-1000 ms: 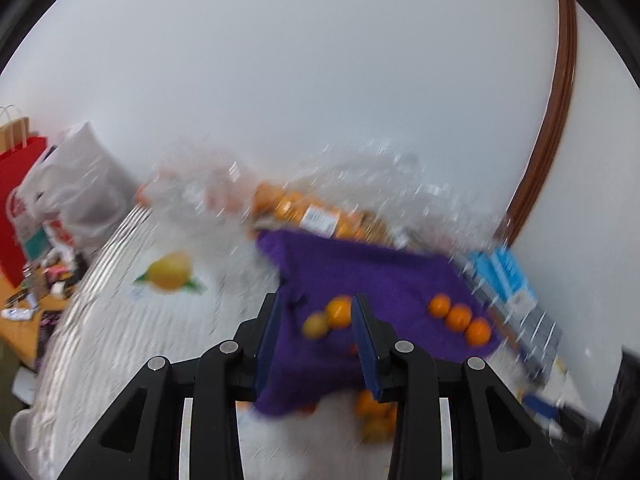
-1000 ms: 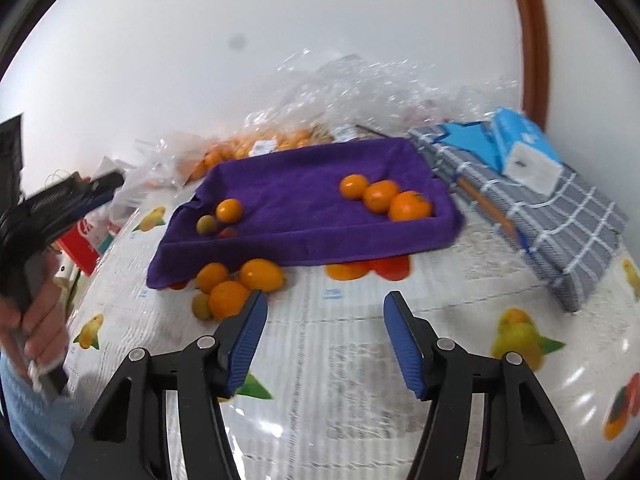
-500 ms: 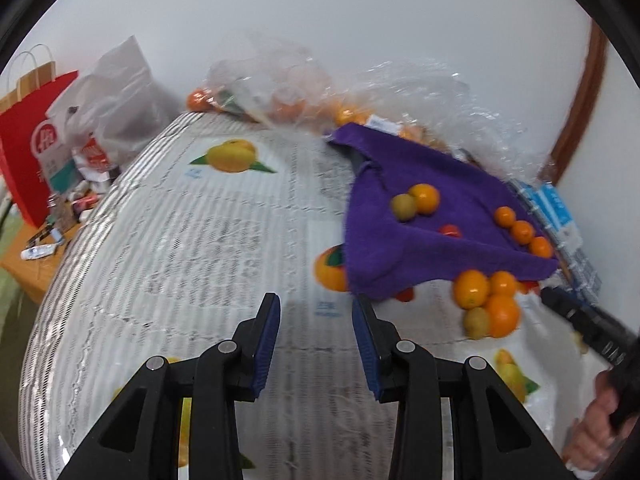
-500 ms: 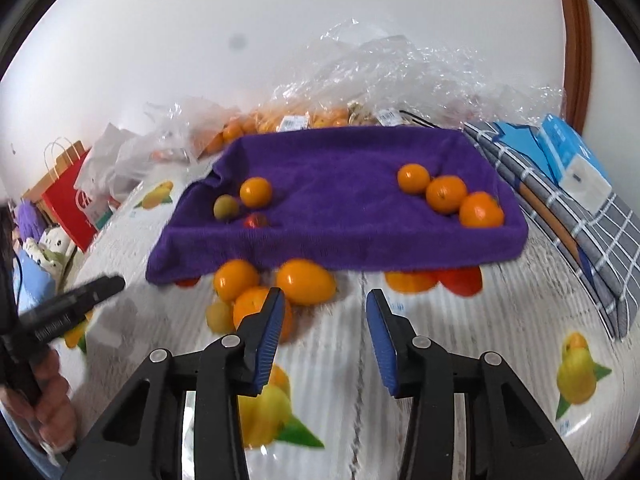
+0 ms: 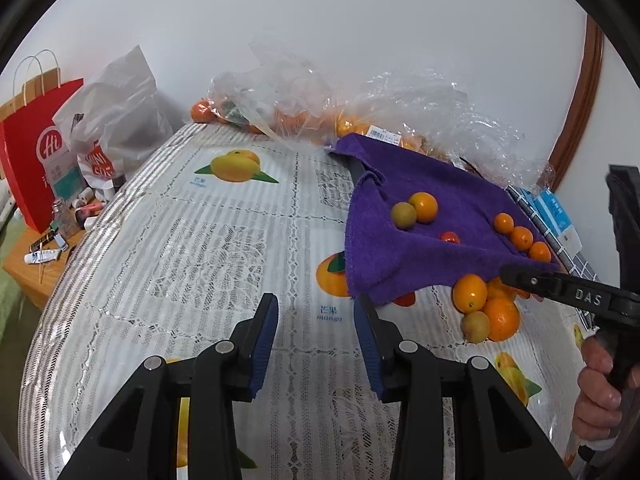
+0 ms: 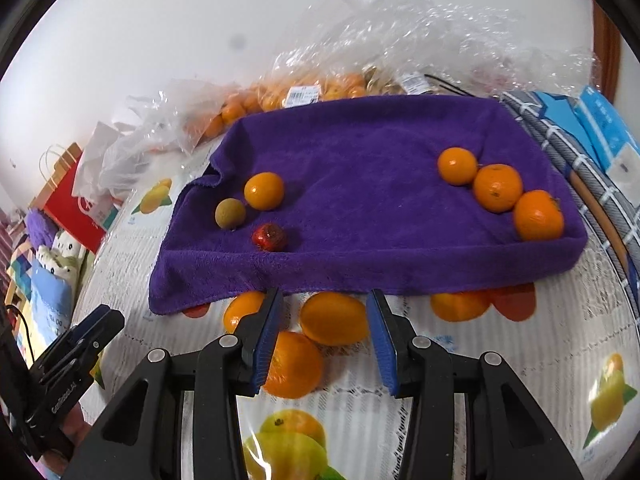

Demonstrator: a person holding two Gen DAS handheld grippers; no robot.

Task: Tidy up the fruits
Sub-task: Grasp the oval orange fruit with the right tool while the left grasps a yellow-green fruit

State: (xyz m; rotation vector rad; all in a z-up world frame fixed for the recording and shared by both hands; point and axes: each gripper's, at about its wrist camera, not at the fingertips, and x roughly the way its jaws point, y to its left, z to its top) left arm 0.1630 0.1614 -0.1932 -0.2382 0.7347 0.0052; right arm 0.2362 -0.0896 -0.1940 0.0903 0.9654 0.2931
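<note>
Lining right gripper [image 6: 326,326], jaws spread, on orange [image 6: 334,324] at lower centre; next: clamp. Left gripper [image 5: 316,340] spread, idle.

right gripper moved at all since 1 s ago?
Yes. The right gripper has come forward toward the purple towel: the towel's near edge sits far closer to its fingertips, which now flank an orange fruit lying on the table in front of the towel.
</note>
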